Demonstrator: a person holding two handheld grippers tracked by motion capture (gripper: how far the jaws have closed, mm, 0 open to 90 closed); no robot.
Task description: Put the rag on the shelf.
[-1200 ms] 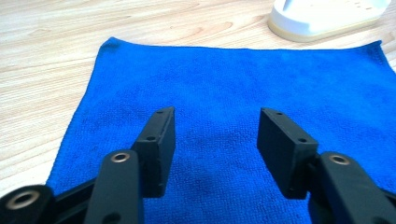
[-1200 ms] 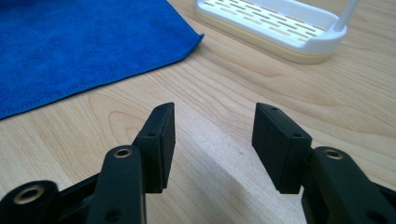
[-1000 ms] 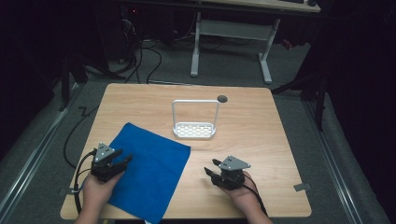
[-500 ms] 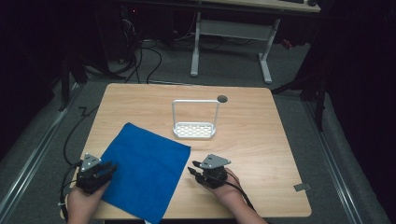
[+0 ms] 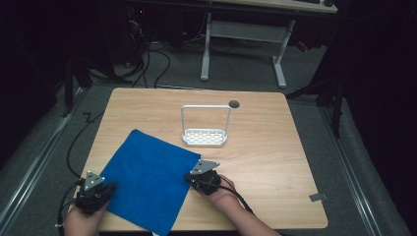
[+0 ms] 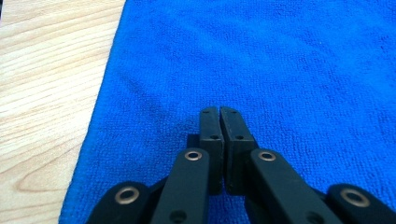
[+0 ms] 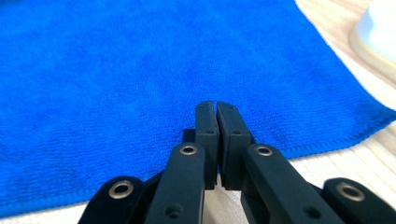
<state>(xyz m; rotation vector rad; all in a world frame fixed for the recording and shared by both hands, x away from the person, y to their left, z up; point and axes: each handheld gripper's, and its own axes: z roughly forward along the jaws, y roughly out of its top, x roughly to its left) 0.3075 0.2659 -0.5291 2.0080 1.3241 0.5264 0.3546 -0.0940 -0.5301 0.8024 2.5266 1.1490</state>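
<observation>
Position check, taken from the flat blue terry cloth [image 5: 147, 179] outward. It lies spread and tilted diamond-wise on the near left part of the pale wooden tabletop [image 5: 275, 162], one corner hanging just past the near edge.

My left tool [image 5: 102, 189] sits at the cloth's left corner. In the left gripper view its jaws stand pressed together over the pile [image 6: 280, 70], tips apart from the hem; nothing is pinched between them. My right tool [image 5: 193, 178] is at the cloth's right edge, jaws likewise pressed together, tips just over the stitched hem [image 7: 327, 144], holding nothing.

Judgement: the step in hand is taking hold of two opposite points of the cloth. To do it well I should spread both tools first, come in low along the tabletop so one jaw slides under the hem, and bite the same depth on each side. An uneven bite would skew any fold.

Beyond the cloth stands the white wire-handled perforated rack [image 5: 205, 132], well apart; lifts should stay short of it.
</observation>
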